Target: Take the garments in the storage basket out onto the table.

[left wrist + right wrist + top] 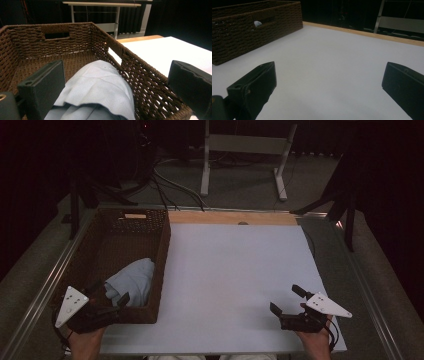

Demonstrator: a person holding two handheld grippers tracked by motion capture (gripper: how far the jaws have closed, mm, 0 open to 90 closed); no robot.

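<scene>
A brown wicker basket sits on the left side of the white table top. Inside it, at the near end, lies a folded light blue cloth, which the left gripper view shows as a bundled cloth against the basket wall. My left gripper hovers open at the basket's near end, its jaws wide apart on either side of the cloth without touching it. Over the bare table at the near right, my right gripper is open and holds nothing. The right gripper view has the basket far off at its left.
The basket has a handle slot in its far wall. A wooden strip runs along the table's far edge. Metal rails border the table. Beyond it stand a white desk frame and dark stands with cables on the floor.
</scene>
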